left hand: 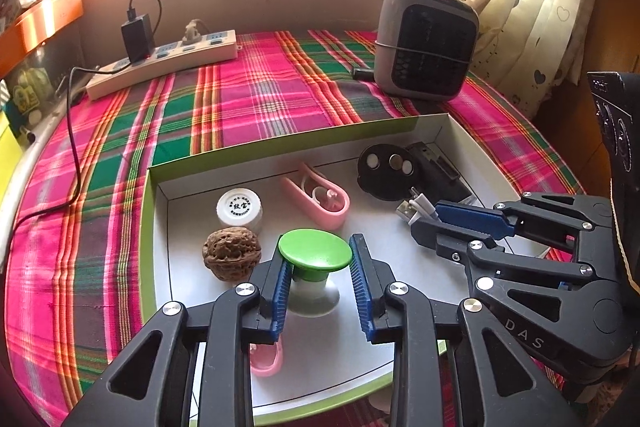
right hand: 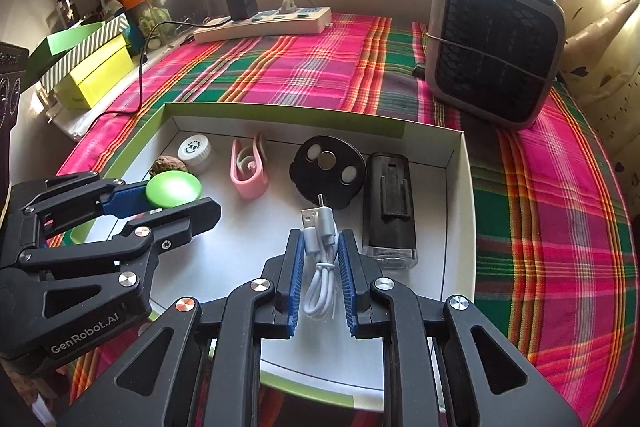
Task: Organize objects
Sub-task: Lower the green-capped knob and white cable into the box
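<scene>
Objects sat inside a white box (left hand: 460,131) with green edges, in the middle of both frames, on a pink and green checked cloth (left hand: 248,95). I saw a grey fan (right hand: 496,43) in the upper right and a power strip (right hand: 264,23) near the top. My left claw (left hand: 322,285) was partly open around a green-topped knob (left hand: 315,250); only one pad seemed to touch it. My right claw (right hand: 322,281) was narrow around a white cable (right hand: 322,267); I could not tell if it gripped. Nearby lay a black case (right hand: 390,203), a black disc (right hand: 328,171), a pink clip (left hand: 318,195), a walnut (left hand: 231,253) and a small white jar (left hand: 239,209).
</scene>
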`<state>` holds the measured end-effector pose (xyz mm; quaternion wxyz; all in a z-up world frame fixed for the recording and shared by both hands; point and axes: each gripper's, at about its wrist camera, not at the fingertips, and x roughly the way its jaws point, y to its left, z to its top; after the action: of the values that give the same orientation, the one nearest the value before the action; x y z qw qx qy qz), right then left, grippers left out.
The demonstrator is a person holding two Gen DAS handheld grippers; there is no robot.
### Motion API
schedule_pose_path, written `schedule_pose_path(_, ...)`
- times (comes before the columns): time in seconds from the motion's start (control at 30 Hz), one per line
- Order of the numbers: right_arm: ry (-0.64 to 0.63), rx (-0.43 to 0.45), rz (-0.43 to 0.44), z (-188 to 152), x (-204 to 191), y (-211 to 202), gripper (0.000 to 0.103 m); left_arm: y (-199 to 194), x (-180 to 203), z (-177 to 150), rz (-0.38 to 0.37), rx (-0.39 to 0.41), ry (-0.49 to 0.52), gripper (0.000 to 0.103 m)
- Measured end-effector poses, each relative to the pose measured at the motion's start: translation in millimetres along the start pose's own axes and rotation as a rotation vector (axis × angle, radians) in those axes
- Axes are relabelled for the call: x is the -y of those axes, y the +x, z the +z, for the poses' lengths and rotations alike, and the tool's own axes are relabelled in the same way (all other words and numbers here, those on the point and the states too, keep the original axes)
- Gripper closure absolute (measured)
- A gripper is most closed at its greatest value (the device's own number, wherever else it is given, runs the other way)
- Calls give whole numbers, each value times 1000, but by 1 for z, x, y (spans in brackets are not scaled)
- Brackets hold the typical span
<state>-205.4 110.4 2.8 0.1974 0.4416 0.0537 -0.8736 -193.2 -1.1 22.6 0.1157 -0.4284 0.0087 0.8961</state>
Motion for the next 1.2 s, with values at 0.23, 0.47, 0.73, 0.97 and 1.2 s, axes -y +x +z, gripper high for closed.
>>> schedule_pose_path(0.23, -3, 0, -9, 0, 0, 3, 84, 4, -1, 2, 4, 1, -6, 77)
schedule_pose_path(0.47, -4, 0, -16, 1, 0, 4, 84, 9, -2, 1, -9, -12, -15, 77)
schedule_pose_path(0.73, 2, 4, -14, 2, 1, 4, 84, 11, -3, 1, -8, -20, -22, 76)
schedule_pose_path(0.97, 9, 4, -14, 2, 2, 4, 84, 13, -4, -1, -6, -25, -21, 76)
schedule_pose_path(1.2, 15, 1, -16, 2, 2, 4, 84, 11, -3, -2, 3, -23, -15, 70)
